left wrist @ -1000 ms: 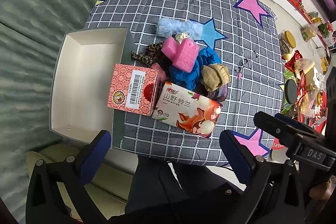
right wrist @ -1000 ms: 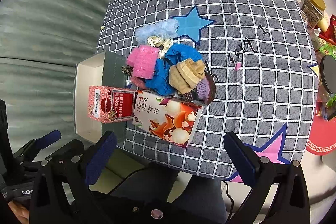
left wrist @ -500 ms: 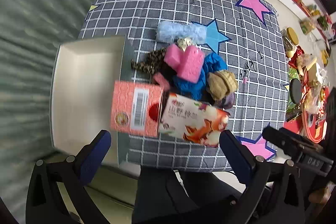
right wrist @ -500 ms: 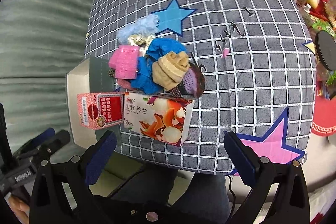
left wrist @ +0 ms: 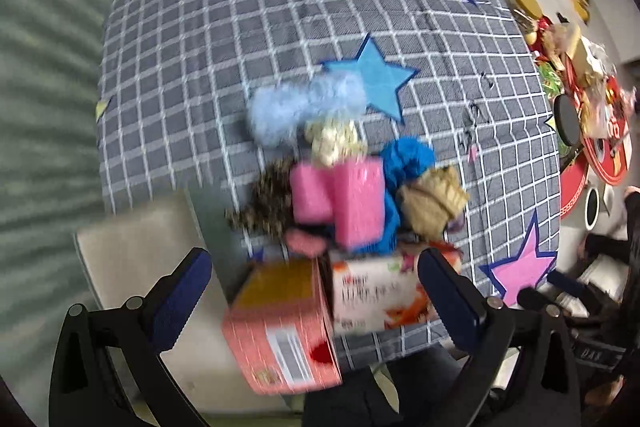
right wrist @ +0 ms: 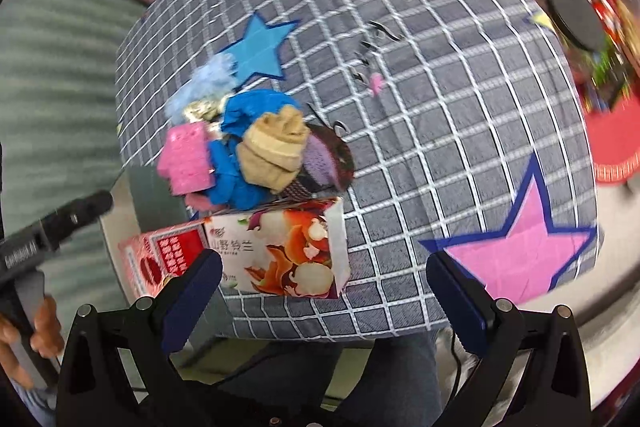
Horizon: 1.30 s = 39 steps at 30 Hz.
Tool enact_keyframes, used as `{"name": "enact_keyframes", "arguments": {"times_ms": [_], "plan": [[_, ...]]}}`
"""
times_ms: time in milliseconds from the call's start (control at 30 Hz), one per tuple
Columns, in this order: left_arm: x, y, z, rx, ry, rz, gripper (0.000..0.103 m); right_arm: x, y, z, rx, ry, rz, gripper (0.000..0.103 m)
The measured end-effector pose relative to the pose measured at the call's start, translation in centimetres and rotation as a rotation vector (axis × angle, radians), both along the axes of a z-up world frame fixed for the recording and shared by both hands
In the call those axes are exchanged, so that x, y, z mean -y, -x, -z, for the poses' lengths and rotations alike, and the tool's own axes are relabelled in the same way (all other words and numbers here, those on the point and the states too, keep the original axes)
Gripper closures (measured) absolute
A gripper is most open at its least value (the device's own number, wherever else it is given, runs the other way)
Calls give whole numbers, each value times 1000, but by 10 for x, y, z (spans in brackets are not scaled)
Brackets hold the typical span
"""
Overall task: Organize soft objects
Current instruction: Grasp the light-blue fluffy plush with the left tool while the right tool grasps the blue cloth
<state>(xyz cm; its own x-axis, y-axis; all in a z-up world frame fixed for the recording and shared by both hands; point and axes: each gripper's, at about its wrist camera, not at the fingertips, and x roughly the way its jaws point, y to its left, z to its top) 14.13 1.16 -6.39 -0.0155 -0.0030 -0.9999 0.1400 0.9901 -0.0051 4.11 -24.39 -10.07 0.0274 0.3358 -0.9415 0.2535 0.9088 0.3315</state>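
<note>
The desk [left wrist: 224, 39] fills both views, under a grey checked cloth with pink and blue stars, and at its near left edge lies the white tray [left wrist: 120, 259], open and with nothing in it that shows. Between tray and cloth sits the whole job: a heap of soft things [right wrist: 256, 151], packed tight and touching one another.

Two packs front the heap on the near side. The pink tissue box [left wrist: 280, 331] lies partly over the tray's rim, and the flowered tissue pack [right wrist: 288, 251] sits hard against its right side, long axis running left to right across the view.

Behind them come the pink sponge [left wrist: 356, 203], the blue cloth [right wrist: 256, 111], the tan knitted piece [right wrist: 276, 147], a leopard-print piece [left wrist: 264, 203] and, farthest back, the pale blue fluffy piece [left wrist: 296, 107].

Now the tools. The left tool [left wrist: 316, 287] hangs above the near edge, jaws spread wide and holding nothing, and the pink box lies right between its fingers. The right tool [right wrist: 324, 291] is released too, with the flowered pack just ahead and to its left.

So the left side looks nearer to both box and tray; a short carry leftward would land it. This view is blurred, so finer detail is lost.
</note>
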Motion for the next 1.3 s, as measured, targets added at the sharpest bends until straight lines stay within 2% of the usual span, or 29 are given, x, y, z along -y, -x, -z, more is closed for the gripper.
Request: {"name": "enact_keyframes", "arguments": {"times_ms": [133,267,333,433,533,633,800,933,1133,1300], "plan": [[-2,-32,4,73,-16,68,0,10,6,8,-50,34,84,0],[-14,-57,12,161,-88,139,0,15,2,10,-64,66,124,0],[-22,-67,23,171,-120,165,0,14,-2,13,-76,81,124,0],[-33,-77,47,147,-119,194,0,8,-15,21,-93,103,107,0],[-36,-83,75,88,-118,242,0,2,-31,25,-91,119,80,0],[-39,-88,95,82,-129,258,0,-6,-47,31,-96,140,47,0],[-33,-98,116,42,-46,309,0,-16,-68,44,-85,160,21,0],[-14,-104,141,24,-89,391,0,-23,-83,57,-96,175,3,0],[0,-121,160,-7,-30,327,0,-31,-79,64,-91,124,-5,0],[9,-142,169,18,-133,236,0,-24,-67,57,-80,104,67,0]]}}
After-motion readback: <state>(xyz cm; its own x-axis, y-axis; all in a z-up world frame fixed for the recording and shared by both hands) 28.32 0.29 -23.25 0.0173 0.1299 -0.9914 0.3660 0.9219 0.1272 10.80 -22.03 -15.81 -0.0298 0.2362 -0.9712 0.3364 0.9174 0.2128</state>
